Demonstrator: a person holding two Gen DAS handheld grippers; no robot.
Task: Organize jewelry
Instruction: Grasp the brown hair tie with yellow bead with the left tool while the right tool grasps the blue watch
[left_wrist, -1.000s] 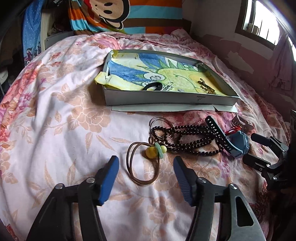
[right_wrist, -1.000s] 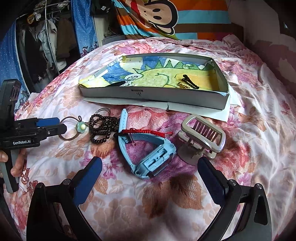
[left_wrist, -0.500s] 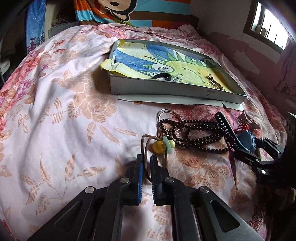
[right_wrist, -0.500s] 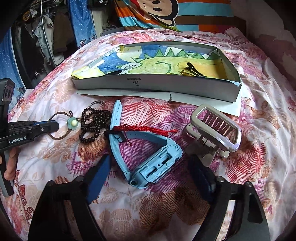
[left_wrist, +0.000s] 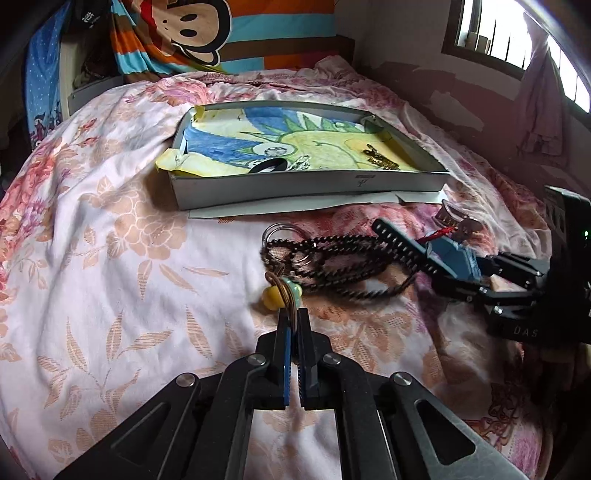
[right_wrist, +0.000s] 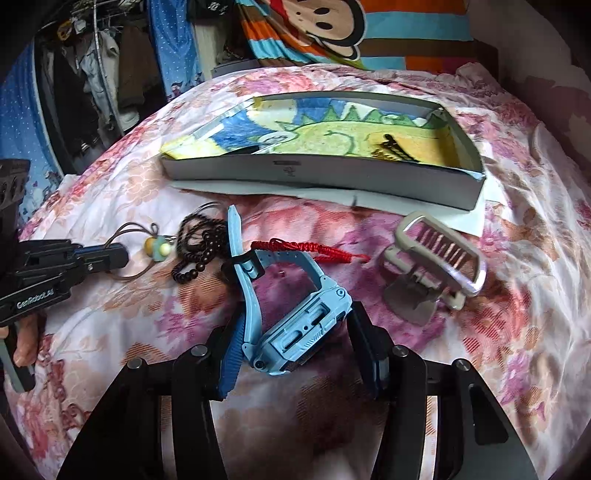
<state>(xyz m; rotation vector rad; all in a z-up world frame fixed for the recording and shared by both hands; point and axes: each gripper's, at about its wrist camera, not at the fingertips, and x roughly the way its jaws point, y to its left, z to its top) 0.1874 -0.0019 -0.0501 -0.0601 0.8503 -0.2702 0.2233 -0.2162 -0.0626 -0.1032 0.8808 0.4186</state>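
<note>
1. The bed (left_wrist: 110, 236) carries all the items; its soft quilt gives under load, so each lift should go straight up, not drag across the fabric.
2. The tray (left_wrist: 306, 184) lies beyond the loose pieces, open at the top, with a black ring and a gold piece already inside. It is judged to be the destination.
3. The right gripper (right_wrist: 295, 354) straddles the blue watch (right_wrist: 299, 328) on the quilt. Its jaws are closing; the left pad appears to be at the strap, while the right pad stands just clear of the case. The squeeze should finish across the case, not the strap alone.
4. The red cord (right_wrist: 314, 249) lies across the watch strap and may ride up with it.
5. The left gripper (left_wrist: 293, 325) is clenched on the brown cord loop (left_wrist: 288, 295), with the yellow bead (left_wrist: 271, 297) just ahead of the tips.
6. The beads (left_wrist: 332, 266) lie touching the loop's charm end; a slow lift lets any snag show early.
</note>
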